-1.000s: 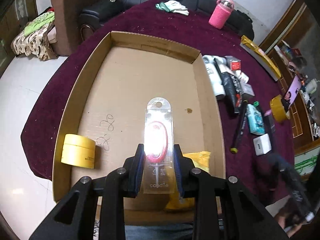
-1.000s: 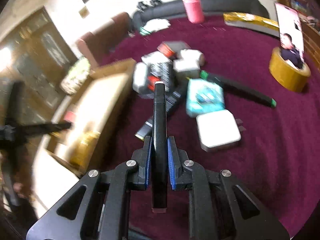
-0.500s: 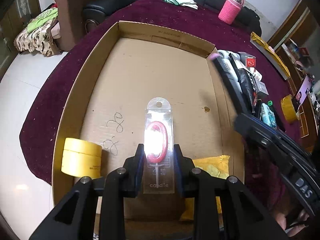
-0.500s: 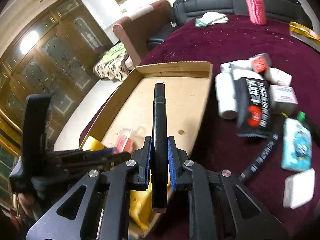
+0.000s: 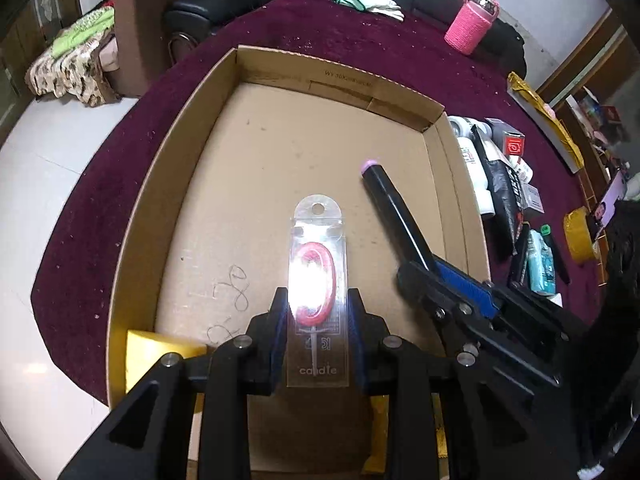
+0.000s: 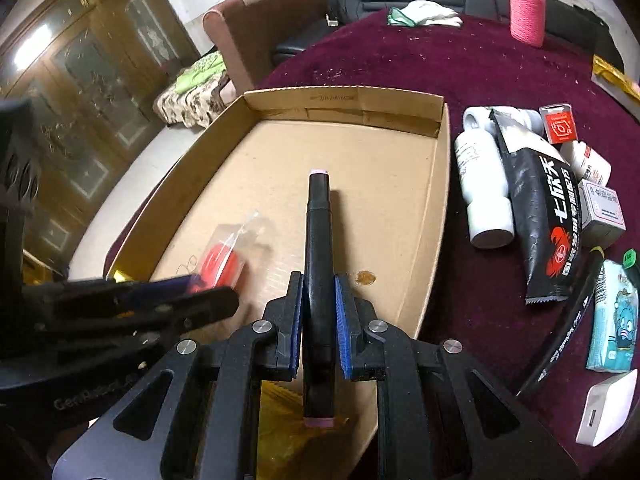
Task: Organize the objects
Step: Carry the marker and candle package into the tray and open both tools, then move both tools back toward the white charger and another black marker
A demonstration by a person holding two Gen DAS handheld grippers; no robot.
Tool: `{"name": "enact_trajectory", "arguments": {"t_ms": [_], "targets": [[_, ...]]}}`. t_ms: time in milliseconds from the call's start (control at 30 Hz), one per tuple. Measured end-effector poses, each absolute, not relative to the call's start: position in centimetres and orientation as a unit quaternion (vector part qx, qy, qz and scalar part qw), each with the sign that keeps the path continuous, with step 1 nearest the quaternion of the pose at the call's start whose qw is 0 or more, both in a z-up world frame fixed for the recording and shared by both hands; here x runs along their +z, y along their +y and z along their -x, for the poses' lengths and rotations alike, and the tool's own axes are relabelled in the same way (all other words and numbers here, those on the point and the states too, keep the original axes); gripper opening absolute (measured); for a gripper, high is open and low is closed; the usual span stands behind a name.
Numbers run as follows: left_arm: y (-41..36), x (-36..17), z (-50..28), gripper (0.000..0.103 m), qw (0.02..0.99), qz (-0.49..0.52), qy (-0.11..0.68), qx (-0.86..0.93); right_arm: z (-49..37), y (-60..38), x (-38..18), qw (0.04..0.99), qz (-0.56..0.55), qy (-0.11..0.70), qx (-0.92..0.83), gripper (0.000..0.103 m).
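A shallow open cardboard box lies on the maroon table; it also shows in the right wrist view. My left gripper is shut on a clear candle packet with a red number candle, held above the box floor near its front. My right gripper is shut on a black marker with pink ends, held over the box's right half. The marker and right gripper show in the left wrist view. The candle packet shows in the right wrist view.
A yellow tape roll and a yellow packet sit in the box's near end. Right of the box lie white bottles, a black snack bag, small boxes, a tissue pack, a white charger. A pink bottle stands far back.
My right gripper has swung left with the marker, from over the loose items to over the box beside the left gripper. The left gripper has moved slightly forward over the box, still holding the candle packet.
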State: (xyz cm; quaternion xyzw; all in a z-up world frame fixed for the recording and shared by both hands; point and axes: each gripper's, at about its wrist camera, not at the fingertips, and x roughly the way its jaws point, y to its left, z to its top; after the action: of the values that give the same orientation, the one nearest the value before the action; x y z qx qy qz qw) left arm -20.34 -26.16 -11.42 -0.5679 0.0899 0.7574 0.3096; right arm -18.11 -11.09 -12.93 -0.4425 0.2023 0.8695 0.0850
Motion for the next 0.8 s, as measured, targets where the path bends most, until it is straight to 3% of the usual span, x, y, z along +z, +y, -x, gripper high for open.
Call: {"name": "enact_trajectory", "arguments": {"t_ms": [267,367,433,500,567,800], "targets": [[-26.0,-11.3,19.8,0.031,0.313,0.555,0.087,0.766,16.7,-10.2,-12.4,0.060,0.422,0.228,0.875,0.017],[-26.1,-10.7,18.6,0.052,0.324,0.528,0.093,0.780,14.8,-10.1,-11.0,0.047,0.397,0.224,0.889,0.038],[-26.2,-9.9,17.4,0.064,0.334,0.498,0.099,0.794,12.3,-9.9,-9.9,0.058,0.362,0.220,0.904,0.061],[-26.0,-9.0,16.0,0.076,0.342,0.477,0.101,0.803,9.8,-9.5,-9.2,0.058,0.336,0.232,0.911,0.062],[-25.3,-8.3,14.7,0.076,0.355,0.467,0.114,0.802,7.0,-8.6,-8.8,0.079,0.320,0.261,0.907,0.067],[-20.9,-6.7,8.7,0.076,0.410,0.429,0.171,0.786,-1.2,-6.2,-7.9,0.090,0.264,0.258,0.925,0.067]]}}
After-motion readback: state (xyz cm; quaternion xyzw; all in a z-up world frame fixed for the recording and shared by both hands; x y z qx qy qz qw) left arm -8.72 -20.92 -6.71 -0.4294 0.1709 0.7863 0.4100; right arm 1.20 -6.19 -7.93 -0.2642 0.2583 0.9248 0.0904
